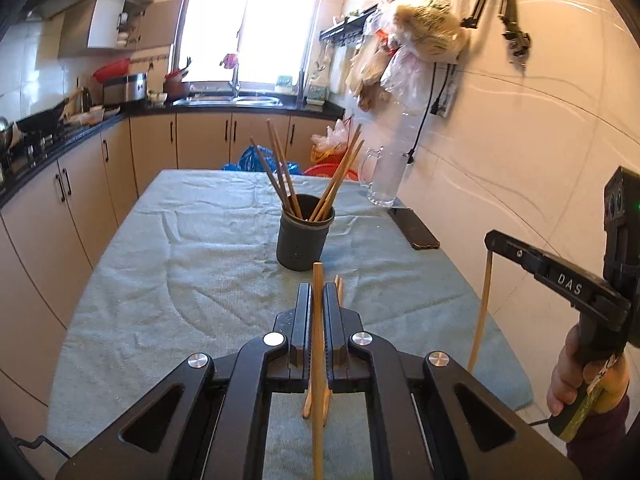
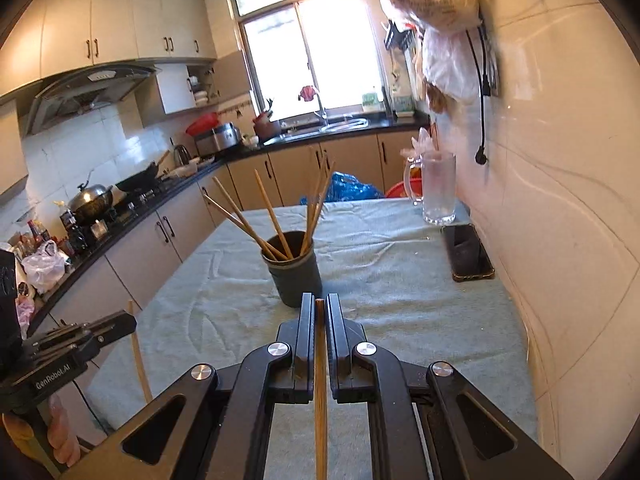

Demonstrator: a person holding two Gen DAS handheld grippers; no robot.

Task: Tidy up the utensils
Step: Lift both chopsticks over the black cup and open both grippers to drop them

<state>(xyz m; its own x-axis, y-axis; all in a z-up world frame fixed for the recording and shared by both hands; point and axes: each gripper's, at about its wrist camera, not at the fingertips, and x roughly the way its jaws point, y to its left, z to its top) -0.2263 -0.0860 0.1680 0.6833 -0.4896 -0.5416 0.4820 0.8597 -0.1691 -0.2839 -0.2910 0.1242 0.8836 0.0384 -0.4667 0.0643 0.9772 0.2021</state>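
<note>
Chopsticks stood fanned in a dark holder at the centre of the left wrist frame. The left gripper was pinching one chopstick upright at lower centre, with more chopsticks on the green cloth just beyond its tips. Only this view showed those, and the right gripper at right clamping a hanging chopstick near the cloth's right edge.

In the right wrist frame, the right gripper was pressed onto its chopstick just before the holder. The left gripper appeared at lower left beyond the cloth's left edge, holding its chopstick. A phone and glass mug sat at right; bare cloth lay between.
</note>
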